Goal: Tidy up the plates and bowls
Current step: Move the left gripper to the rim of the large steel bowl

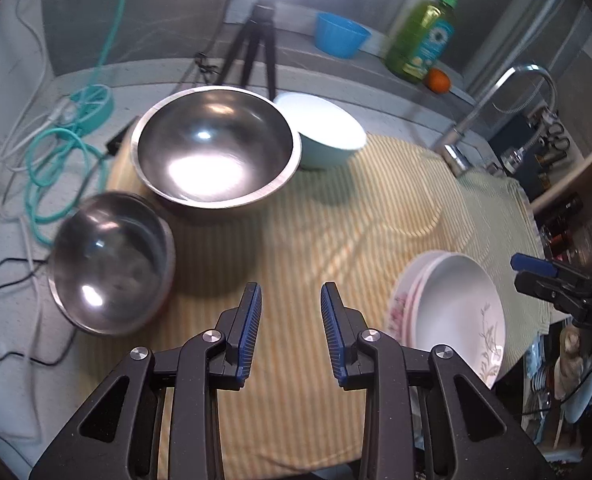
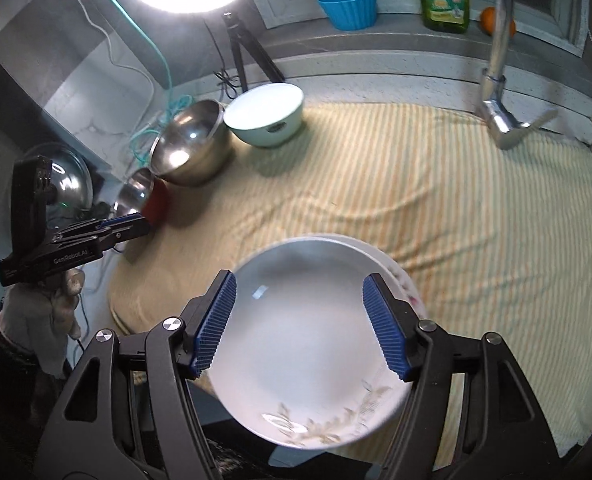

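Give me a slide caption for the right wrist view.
Right gripper open above stacked white plates on striped cloth.

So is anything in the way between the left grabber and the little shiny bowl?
Nothing visible is. The left gripper hangs open over bare striped cloth, and the small steel bowl sits just to its left, tilted at the cloth's edge. The big steel bowl stands farther back, out of that path.

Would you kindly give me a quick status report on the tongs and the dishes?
Left tongs open, empty. Right tongs open above stacked plates. Steel bowls not nested. Path clear.
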`<state>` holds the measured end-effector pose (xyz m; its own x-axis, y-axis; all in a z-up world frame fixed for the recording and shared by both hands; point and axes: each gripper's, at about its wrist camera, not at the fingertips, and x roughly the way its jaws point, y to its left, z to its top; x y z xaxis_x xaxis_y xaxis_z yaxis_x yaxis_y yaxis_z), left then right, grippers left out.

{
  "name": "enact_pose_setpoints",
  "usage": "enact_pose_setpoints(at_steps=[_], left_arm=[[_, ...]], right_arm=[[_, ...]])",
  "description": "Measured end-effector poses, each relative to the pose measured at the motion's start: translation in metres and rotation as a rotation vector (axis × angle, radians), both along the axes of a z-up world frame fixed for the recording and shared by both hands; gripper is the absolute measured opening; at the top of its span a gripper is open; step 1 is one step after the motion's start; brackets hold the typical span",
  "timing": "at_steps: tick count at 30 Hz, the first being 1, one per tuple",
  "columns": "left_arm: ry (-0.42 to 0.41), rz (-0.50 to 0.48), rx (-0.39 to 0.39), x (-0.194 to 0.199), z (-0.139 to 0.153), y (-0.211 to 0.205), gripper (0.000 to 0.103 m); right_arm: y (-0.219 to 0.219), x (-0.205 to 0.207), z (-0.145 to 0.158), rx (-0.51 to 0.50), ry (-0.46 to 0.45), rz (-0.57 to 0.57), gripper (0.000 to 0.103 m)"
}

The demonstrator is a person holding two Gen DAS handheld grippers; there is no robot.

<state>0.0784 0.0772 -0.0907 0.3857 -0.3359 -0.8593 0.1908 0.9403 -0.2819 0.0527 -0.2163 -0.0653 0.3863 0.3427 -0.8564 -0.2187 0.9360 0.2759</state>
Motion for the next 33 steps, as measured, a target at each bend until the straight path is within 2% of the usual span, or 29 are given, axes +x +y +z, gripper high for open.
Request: enact_pose_setpoints(at_steps=[8,10,11,14,18,26,33], left_arm=[[-0.026,0.061,-0.001,0.040,0.007,0.049,0.029],[-0.021,0.073,-0.011,0.056,0.004,0.060,0.033],[-0.014,0.076,-0.021,0.062,0.002,0.065,0.040],[0.001,0.099,-0.057,0.082,-0.003,0.078,0.040],[0.006,0.112,-0.054,0.104,-0.010,0.085,0.040],[0.065,0.119,-0.081,0.133,-0.034,0.094,0.040],[0.092,0.108,-0.097,0.141,-0.044,0.093,0.039]], right_arm=[[0.044,0.028,-0.003,0.068,-0.002,0.006,0.069],[0.055,0.039,-0.004,0.084,-0.004,0.001,0.069],[0.058,0.044,-0.005,0.093,-0.004,-0.003,0.069],[0.071,0.064,-0.009,0.154,0.020,-0.020,0.069],[0.086,0.089,-0.017,0.202,0.045,-0.042,0.069],[0.108,0.126,-0.038,0.248,0.103,-0.071,0.068],[0.129,0.151,-0.058,0.208,0.134,-0.062,0.052]])
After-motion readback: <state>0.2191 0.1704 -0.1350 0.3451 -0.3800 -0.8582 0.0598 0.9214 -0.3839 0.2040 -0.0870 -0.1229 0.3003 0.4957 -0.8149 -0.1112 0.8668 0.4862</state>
